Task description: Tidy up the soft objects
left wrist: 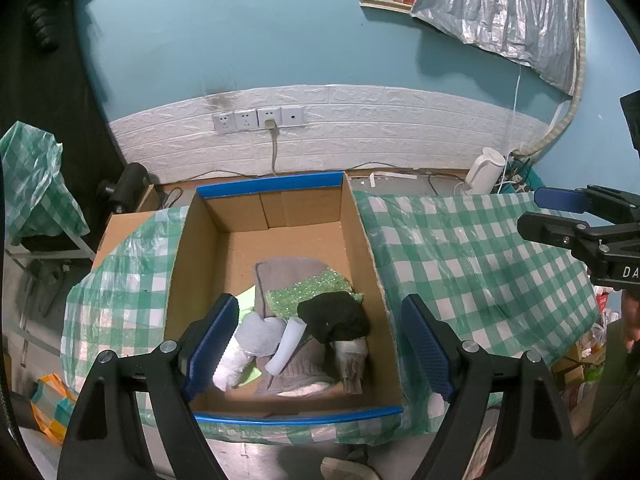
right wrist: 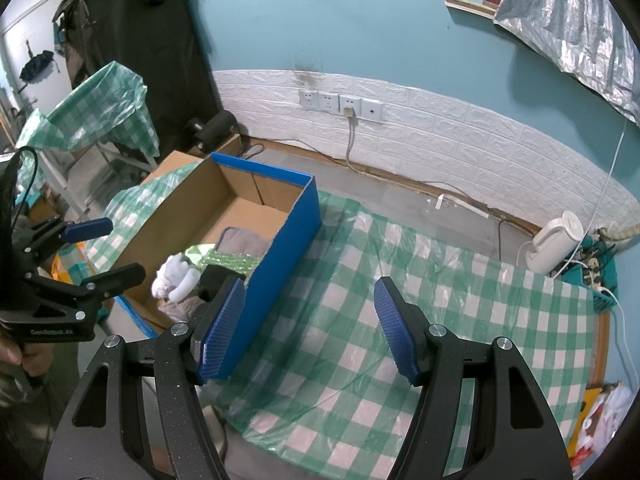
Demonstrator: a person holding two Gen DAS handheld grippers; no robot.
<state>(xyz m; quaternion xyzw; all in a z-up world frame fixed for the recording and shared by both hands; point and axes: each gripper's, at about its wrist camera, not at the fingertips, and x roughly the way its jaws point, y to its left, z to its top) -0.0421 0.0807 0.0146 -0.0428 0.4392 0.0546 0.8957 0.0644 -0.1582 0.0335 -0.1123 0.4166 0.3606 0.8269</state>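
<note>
Soft objects piled in box directly below-ahead of left claw; right claw farther off, over bare counter; both spread apart, empty.

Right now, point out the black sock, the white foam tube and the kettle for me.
black sock (left wrist: pixel 334 316), left wrist view, middle of the bunched fabric.
white foam tube (left wrist: pixel 287 345), left wrist view, mid-length of the tube.
kettle (right wrist: pixel 554 245), right wrist view, its white body.

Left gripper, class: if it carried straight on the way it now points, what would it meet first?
Probably the pile of soft things in the cardboard box. The left gripper, jaws open, points down into it, with the white foam tube and black cloth nearest its line. Depth is unclear, so which comes first is uncertain.
</note>
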